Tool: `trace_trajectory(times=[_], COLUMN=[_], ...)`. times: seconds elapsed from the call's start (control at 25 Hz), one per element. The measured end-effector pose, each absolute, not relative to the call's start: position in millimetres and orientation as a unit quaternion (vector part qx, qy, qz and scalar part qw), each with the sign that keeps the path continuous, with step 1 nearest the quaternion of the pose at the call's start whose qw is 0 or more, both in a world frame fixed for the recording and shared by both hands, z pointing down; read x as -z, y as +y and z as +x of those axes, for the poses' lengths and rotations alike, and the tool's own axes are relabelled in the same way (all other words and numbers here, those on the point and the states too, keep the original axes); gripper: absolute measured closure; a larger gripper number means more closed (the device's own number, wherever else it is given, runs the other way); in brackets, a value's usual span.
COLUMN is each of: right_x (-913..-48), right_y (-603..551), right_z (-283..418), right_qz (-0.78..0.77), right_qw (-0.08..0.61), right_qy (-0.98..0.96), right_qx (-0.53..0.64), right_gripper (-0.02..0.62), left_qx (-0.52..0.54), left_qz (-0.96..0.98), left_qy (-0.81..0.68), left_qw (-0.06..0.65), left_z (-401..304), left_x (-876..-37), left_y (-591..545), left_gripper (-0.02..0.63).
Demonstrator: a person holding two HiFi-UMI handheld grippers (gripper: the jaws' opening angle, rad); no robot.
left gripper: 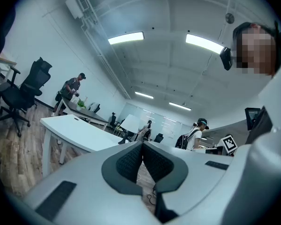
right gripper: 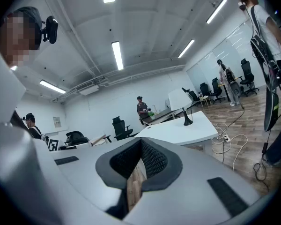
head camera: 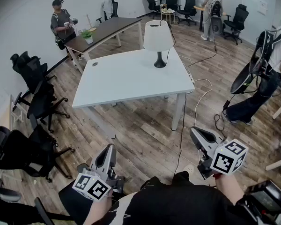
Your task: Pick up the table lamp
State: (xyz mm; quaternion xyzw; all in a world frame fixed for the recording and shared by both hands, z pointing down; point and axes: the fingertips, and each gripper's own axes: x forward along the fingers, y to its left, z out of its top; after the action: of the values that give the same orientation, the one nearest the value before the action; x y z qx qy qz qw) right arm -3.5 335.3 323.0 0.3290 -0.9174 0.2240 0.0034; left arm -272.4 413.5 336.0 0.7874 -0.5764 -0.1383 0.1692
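Table lamp [head camera: 158,41] w/ white drum shade, thin black stem + round black base: stands upright on white rectangular table [head camera: 126,81], approx 1 o'clock of tabletop centre, near far right corner. Sits at 12 o'clock from both grippers, well apart, across wood-plank floor [head camera: 145,135].

Grey left gripper [head camera: 110,148] w/ black-and-white marker cube: low at 7 o'clock of head view, tip toward 12. In left gripper view, left gripper [left gripper: 142,159] closed tight, ribbed black pads touching, nothing held. Same view shows table lamp [left gripper: 130,123] small, past table edge, approx 12 o'clock above jaw tips.

Grey right gripper [head camera: 195,131], same build: at 5 o'clock of head view, tip toward 11. In right gripper view, right gripper [right gripper: 140,157] also closed + empty, floor showing thru slit below pads. Table lamp [right gripper: 180,100] at 1 o'clock of jaws there, on table's far end.

Black cord [head camera: 182,125] runs over floor from table's right side toward 6 o'clock. White cable [head camera: 202,95] loops at 3 o'clock of table. Black office chairs [head camera: 40,97] at 9 o'clock of table. Dark wooden desk [head camera: 107,29] w/ small potted plant [head camera: 87,34] at 11 o'clock, person in a cap [head camera: 61,25] beside its left end.
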Motion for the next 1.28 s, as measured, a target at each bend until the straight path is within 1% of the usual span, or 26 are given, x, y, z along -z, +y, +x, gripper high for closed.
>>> trace_trajectory(times=[0.52, 0.84, 1.04, 1.28], right_x=[-327, -339, -346, -340], right_y=[339, 328, 296, 221], right_z=[-1, 21, 44, 65], right_qz=[0.329, 0.358, 0.377, 0.388], right_qw=[0.011, 0.037, 0.050, 0.062], right_qy=[-0.917, -0.908, -0.901, -0.902], right_qx=[-0.225, -0.212, -0.209, -0.177], right_gripper=[0.580, 0.580, 0.580, 0.580], left_qx=[0.138, 0.095, 0.090, 0.096], left_qz=[0.785, 0.792, 0.781, 0.770], left_qy=[-0.578, -0.587, -0.601, -0.609], left_qw=[0.173, 0.142, 0.145, 0.166], left_z=[-272, -263, -266, -260], left_x=[-338, -343, -349, -350], left_y=[417, 411, 400, 356], left_gripper=[0.594, 0.592, 0.592, 0.592])
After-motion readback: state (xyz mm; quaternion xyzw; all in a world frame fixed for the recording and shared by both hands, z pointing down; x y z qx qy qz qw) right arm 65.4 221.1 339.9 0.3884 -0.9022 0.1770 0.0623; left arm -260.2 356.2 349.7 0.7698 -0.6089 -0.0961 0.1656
